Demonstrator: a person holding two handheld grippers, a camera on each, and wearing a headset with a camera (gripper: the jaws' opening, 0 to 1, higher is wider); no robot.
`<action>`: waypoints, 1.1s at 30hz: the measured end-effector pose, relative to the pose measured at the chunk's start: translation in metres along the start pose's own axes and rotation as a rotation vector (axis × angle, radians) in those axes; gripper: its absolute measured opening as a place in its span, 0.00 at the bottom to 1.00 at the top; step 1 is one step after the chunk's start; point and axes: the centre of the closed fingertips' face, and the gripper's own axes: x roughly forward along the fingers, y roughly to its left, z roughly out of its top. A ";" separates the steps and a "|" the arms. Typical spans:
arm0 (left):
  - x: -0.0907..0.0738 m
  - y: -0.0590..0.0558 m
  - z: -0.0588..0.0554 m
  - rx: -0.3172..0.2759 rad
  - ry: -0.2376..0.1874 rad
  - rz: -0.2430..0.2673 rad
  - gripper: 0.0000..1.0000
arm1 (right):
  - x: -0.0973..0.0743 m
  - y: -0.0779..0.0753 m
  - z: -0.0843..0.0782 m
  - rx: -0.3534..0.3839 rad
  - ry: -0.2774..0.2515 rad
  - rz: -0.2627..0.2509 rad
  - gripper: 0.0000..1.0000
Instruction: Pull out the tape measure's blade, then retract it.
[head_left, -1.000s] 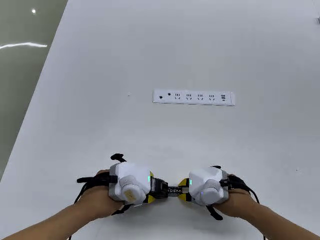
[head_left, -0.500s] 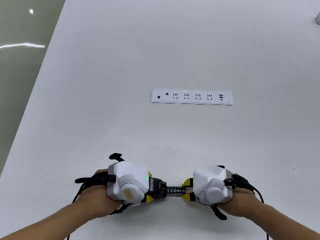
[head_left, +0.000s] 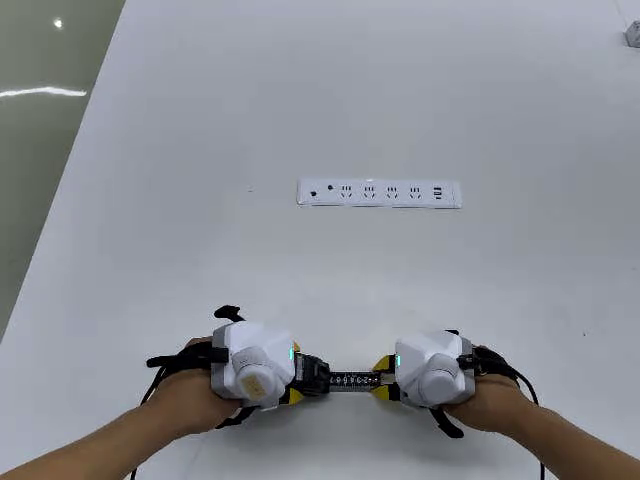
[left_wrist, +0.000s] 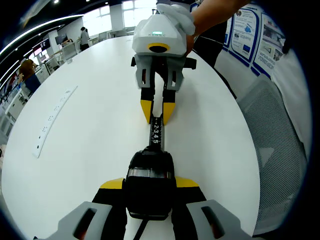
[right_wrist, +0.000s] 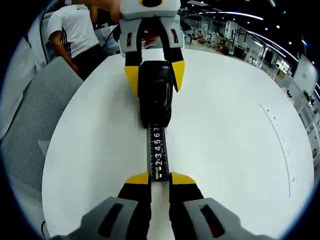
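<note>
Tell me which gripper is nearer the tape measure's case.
Left. The left gripper clamps the case; the right gripper pinches the end of the blade, a drawn stretch away.

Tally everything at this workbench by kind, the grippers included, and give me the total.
tape measure: 1
power strip: 1
grippers: 2, the left gripper and the right gripper
small grey object at the far right edge, too small to identify: 1
Total: 5
</note>
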 end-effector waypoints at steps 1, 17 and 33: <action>0.000 0.000 0.000 0.000 0.000 0.000 0.31 | 0.000 0.000 -0.001 0.000 0.000 -0.001 0.11; 0.000 0.000 0.000 -0.001 0.005 -0.004 0.31 | -0.008 0.000 -0.014 0.012 0.014 -0.005 0.11; 0.000 0.000 0.000 -0.002 0.007 -0.006 0.31 | -0.017 -0.001 -0.025 0.028 0.023 -0.005 0.11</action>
